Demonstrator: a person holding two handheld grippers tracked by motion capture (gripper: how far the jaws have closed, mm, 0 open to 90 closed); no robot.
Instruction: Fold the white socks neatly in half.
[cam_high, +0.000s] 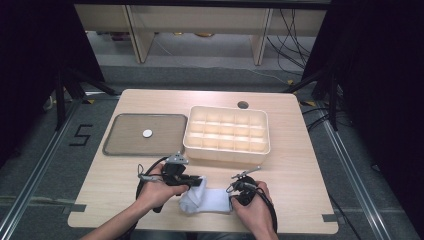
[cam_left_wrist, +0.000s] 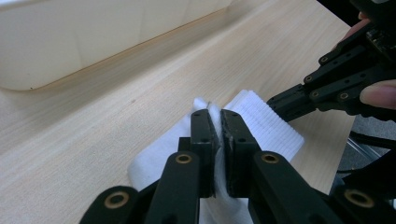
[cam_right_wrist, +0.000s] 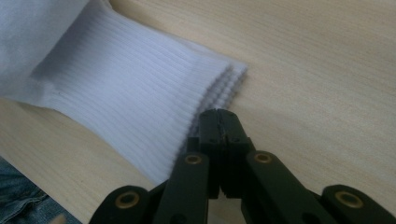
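A white ribbed sock (cam_high: 210, 201) lies folded near the table's front edge, between my two grippers. My left gripper (cam_high: 196, 182) is shut on the sock's bunched left end; in the left gripper view white fabric (cam_left_wrist: 266, 122) is pinched between the jaws of that gripper (cam_left_wrist: 219, 117). My right gripper (cam_high: 233, 197) is shut, its tip resting against the edge of the ribbed cuff (cam_right_wrist: 135, 102). In the right gripper view I see no fabric between the closed jaws of the right gripper (cam_right_wrist: 219, 115). It also shows from the left gripper view, where the right gripper (cam_left_wrist: 280, 102) touches the cuff.
A cream box (cam_high: 226, 152) divided into several compartments stands just behind the grippers. Left of it lies a grey tray (cam_high: 116, 146) with a small white disc (cam_high: 147, 133) on it. A cable hole (cam_high: 243, 105) is at the table's back.
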